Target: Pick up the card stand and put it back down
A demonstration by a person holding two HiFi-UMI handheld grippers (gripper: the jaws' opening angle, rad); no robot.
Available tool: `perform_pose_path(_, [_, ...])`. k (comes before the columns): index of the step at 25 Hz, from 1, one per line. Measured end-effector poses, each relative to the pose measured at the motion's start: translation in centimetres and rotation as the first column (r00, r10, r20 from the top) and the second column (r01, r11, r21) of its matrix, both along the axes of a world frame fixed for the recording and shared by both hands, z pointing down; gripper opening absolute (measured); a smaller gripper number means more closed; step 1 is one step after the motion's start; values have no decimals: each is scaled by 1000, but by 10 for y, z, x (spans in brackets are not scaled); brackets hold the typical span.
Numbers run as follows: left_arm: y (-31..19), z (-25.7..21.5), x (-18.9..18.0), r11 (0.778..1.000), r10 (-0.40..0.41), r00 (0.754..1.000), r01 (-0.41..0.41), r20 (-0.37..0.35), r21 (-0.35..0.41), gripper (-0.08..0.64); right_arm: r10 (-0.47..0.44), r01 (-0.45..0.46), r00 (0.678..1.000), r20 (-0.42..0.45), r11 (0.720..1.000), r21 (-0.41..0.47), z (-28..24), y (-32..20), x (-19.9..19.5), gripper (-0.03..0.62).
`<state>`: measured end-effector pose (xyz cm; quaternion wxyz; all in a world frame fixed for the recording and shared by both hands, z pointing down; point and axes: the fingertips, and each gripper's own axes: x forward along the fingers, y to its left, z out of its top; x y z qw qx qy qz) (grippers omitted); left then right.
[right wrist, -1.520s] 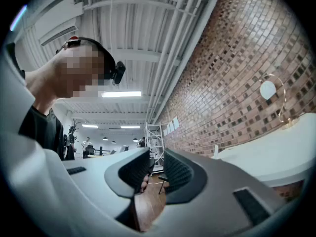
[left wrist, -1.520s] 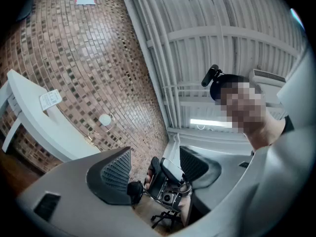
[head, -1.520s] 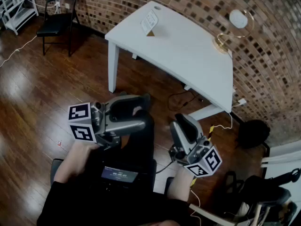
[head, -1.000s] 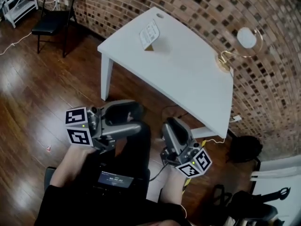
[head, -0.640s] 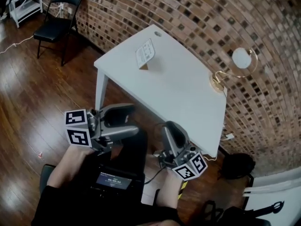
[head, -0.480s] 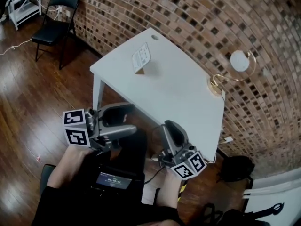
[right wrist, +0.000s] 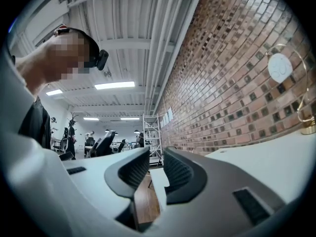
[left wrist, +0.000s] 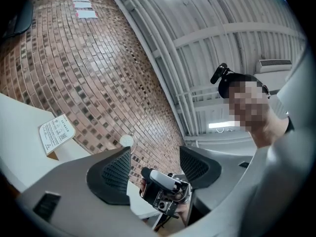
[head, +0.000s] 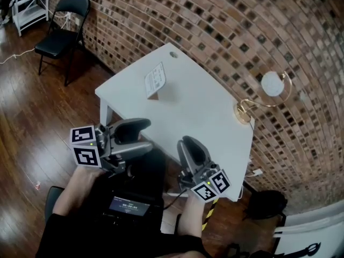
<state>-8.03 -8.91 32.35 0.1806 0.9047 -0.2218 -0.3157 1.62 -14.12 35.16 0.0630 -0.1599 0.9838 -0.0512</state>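
Two Empty Grippers by the Table

Both grippers hold nothing. The left gripper [head: 141, 137] has its jaws wide apart. The right gripper [head: 189, 142] has its jaws close, with a small gap between them. Both are by the near side of the white table [head: 204, 117]. The card stand [head: 153, 86] stands on the table near its far left end, well apart from both grippers. A white card [head: 155, 77] with print sits in it, leaning. A gold lamp [head: 267, 88] stands at the right end, by the brick wall [head: 215, 20]. A black chair [head: 56, 34] stands on the wooden floor [head: 32, 117].
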Motion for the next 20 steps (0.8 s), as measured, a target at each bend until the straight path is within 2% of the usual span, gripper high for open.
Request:
perform_pose_path(4, [-13,-4,-4,1000,-16,1000,16,-3,13,301,-22,22,999,-33,1000,-9,4,-16,-7,117])
perform_pose_path(8, [-25,-6,-12,999,-41,999,41,-12,24,301,-27,27,995,-94,1000,-1,9,-38,-22,146])
perform_pose_path(13, [-33,-11,-25,997,-67,997,68,-32,47,301,-24,19,980,-198,1000,-25,25,-72,-53,201])
perform_pose_path(16, [-33,-13,-33,995,-85,996,87,-42,57,301,-33,24,970,-241,999,-40,34,-85,-73,206])
perform_pose_path(20, [-31,-12,-44,993,-109,993,111,-46,43,301,10,-24,962,-272,998,-49,40,-102,-86,206])
